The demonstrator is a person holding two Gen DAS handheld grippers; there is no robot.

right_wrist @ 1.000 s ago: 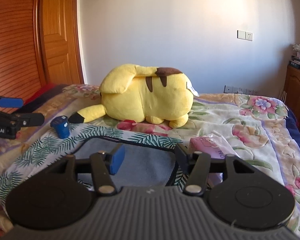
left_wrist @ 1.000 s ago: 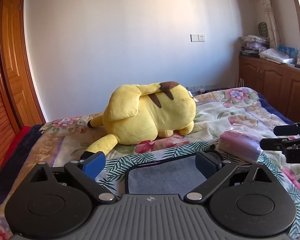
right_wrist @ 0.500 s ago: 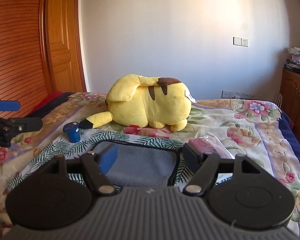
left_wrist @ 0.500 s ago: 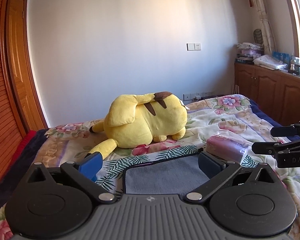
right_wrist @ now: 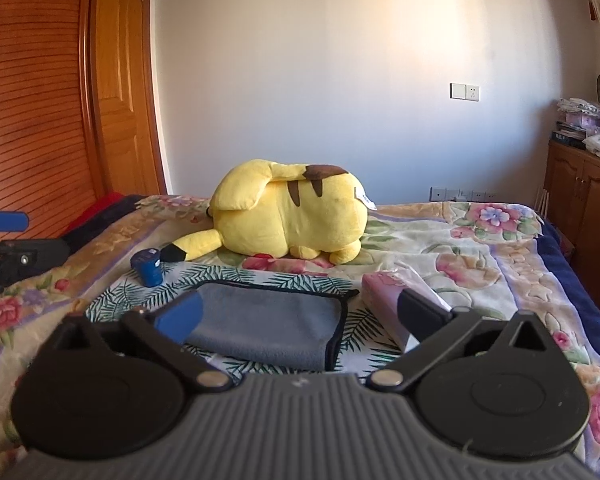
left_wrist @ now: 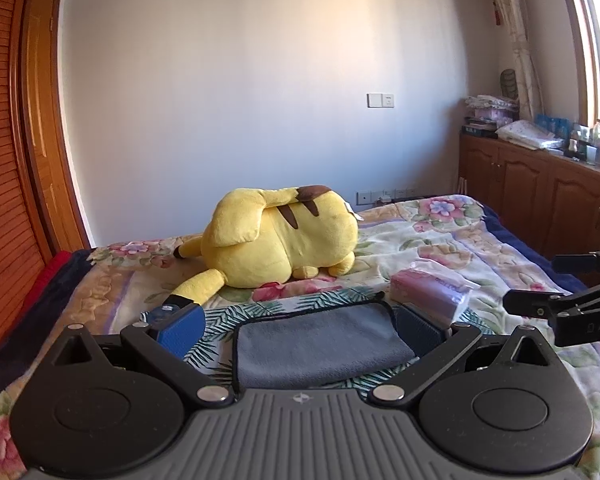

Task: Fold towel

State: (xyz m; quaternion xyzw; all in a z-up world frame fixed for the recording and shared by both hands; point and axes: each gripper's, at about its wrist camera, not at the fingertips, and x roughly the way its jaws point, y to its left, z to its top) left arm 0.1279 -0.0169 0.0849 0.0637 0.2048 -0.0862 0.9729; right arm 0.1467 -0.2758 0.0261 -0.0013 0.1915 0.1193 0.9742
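Observation:
A grey towel (left_wrist: pixel 320 344) with a dark hem lies folded flat on the flowered bedspread; it also shows in the right wrist view (right_wrist: pixel 268 328). My left gripper (left_wrist: pixel 300 326) is open and empty, above and in front of the towel, apart from it. My right gripper (right_wrist: pixel 300 312) is open and empty, also held above the towel's near edge. The right gripper's fingers show at the right edge of the left wrist view (left_wrist: pixel 540 304). The left gripper's fingers show at the left edge of the right wrist view (right_wrist: pixel 4 220).
A big yellow plush toy (left_wrist: pixel 280 248) lies behind the towel. A pink tissue pack (left_wrist: pixel 428 300) lies right of the towel. A small blue jar (right_wrist: pixel 148 266) stands left of it. Wooden cabinets (left_wrist: pixel 540 200) line the right wall, a wooden door (right_wrist: pixel 116 80) the left.
Both grippers have pulled back and risen from the towel, still open. More of the towel and bed shows in both views.

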